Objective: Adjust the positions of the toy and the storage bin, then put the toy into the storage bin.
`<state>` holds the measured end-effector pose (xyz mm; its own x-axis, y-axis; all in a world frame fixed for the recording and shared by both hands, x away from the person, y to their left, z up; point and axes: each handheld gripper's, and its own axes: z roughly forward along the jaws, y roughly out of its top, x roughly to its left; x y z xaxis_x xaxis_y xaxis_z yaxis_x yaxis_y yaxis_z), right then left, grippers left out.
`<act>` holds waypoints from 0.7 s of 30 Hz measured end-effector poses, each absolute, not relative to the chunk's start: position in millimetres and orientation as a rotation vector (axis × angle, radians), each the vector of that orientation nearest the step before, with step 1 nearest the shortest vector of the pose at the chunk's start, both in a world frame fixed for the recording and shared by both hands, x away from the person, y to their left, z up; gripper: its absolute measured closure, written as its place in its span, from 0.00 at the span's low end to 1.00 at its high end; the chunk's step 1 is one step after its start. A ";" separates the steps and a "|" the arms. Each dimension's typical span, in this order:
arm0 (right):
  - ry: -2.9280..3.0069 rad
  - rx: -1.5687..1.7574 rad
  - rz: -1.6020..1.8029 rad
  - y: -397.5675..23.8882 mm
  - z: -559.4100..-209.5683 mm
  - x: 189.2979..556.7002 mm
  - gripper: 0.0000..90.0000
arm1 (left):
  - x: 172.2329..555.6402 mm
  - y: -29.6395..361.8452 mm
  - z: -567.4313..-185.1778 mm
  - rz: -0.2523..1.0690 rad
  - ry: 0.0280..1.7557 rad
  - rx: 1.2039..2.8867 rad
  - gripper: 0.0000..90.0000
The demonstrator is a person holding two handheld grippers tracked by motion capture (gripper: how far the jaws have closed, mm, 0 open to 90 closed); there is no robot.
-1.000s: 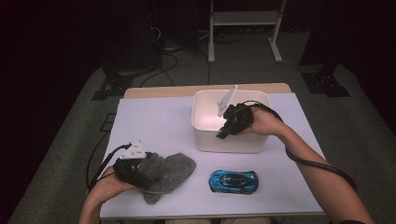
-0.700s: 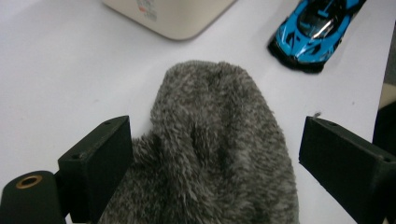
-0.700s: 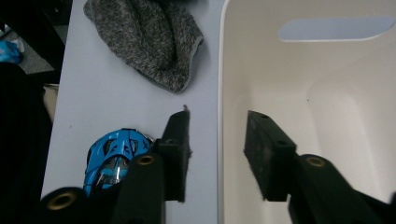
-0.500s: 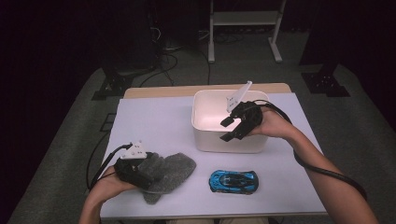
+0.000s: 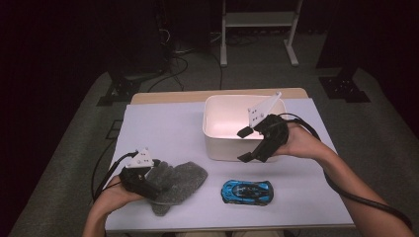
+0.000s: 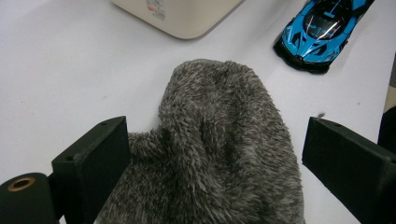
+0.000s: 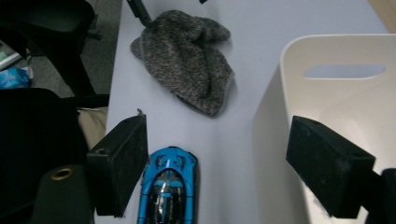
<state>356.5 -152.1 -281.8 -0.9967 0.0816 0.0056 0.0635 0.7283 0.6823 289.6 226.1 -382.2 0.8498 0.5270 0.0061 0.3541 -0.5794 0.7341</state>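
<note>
Hat (image 6: 219, 154), lower centre of frame: showing mottled grey, dark/light flecks, fuzzy knit. Toy car (image 5: 246, 191), lower mid: showing bright blue w/ black trim and windows. Bin (image 5: 217, 140), centre: reading cream-white, inside glowing warm. Table sheet (image 5: 163, 133): looking pale lavender-white. Gripper jaws both showing matte black.

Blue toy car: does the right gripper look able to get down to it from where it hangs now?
Probably yes. The right gripper hangs open at the near wall of the white bin, and the blue toy car lies on bare table below it with nothing between. The grey hat lies clear to one side.
</note>
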 end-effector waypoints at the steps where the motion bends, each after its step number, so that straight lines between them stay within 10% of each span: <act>1: 2.900 0.116 1.144 -151.4 -282.1 354.5 0.21 | 289.9 226.2 -382.6 0.286 0.635 2.250 0.08; 21: 2.950 0.168 1.148 -160.5 -330.7 326.4 0.20 | 290.2 227.8 -381.1 0.305 0.638 2.243 0.08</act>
